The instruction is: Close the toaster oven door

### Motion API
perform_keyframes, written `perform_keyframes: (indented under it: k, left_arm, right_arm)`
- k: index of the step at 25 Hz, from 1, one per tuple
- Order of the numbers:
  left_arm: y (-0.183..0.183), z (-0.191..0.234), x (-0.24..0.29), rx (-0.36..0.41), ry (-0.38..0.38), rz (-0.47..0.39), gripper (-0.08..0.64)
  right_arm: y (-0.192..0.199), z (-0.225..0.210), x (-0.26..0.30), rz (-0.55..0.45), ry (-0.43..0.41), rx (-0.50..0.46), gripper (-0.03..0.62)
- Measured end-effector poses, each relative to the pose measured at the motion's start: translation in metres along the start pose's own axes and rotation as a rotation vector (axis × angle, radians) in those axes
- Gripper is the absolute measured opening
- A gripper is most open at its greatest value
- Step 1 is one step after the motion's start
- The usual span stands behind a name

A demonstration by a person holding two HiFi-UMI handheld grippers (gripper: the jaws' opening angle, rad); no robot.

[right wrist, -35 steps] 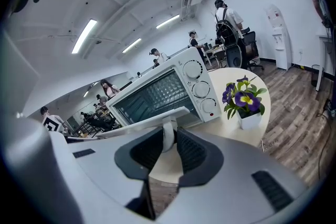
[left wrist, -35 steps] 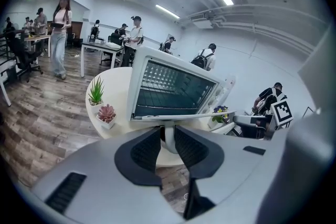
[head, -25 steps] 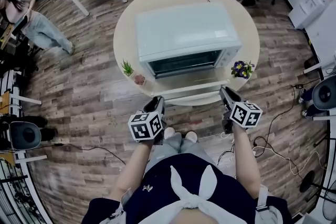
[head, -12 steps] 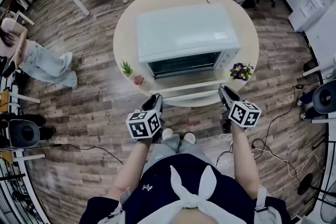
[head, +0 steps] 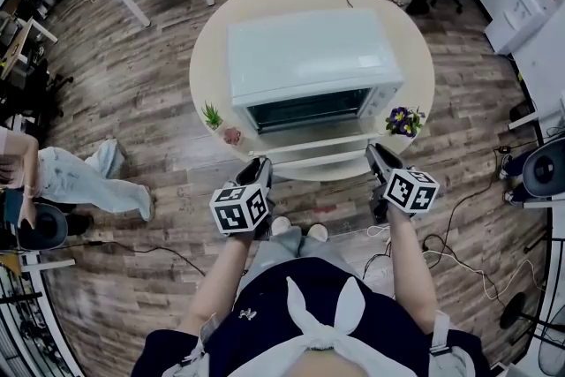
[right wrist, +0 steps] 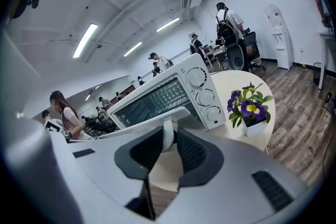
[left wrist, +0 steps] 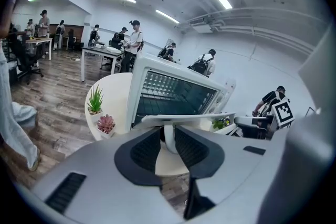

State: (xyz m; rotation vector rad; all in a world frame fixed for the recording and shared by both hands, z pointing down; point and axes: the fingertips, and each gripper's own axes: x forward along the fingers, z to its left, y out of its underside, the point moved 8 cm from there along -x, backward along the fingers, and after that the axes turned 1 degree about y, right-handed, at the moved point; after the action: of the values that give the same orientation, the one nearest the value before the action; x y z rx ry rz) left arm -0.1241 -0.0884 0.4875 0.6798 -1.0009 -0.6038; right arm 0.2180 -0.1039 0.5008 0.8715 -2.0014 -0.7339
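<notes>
A white toaster oven stands on a round table with its door folded down flat toward me. The door's white handle runs along its near edge. My left gripper is shut on the handle's left post, which stands between the dark pads. My right gripper is shut the same way on the right post of the handle. In the head view the left gripper and right gripper sit at the door's two front corners.
A green plant and a pink succulent stand left of the door, purple flowers to its right. A person walks at the left. Office chairs, desks and floor cables surround the table.
Both grippers stay on the handle, nearly still. The person at the left has walked down the picture.
</notes>
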Motion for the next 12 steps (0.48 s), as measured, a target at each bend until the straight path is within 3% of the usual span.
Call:
perform_keyframes:
  k: [12]
  left_arm:
    - [-0.011,0.0,0.003,0.0,0.008,-0.015,0.095]
  right_arm:
    - [-0.009,0.001,0.004,-0.022,-0.01,0.01,0.091]
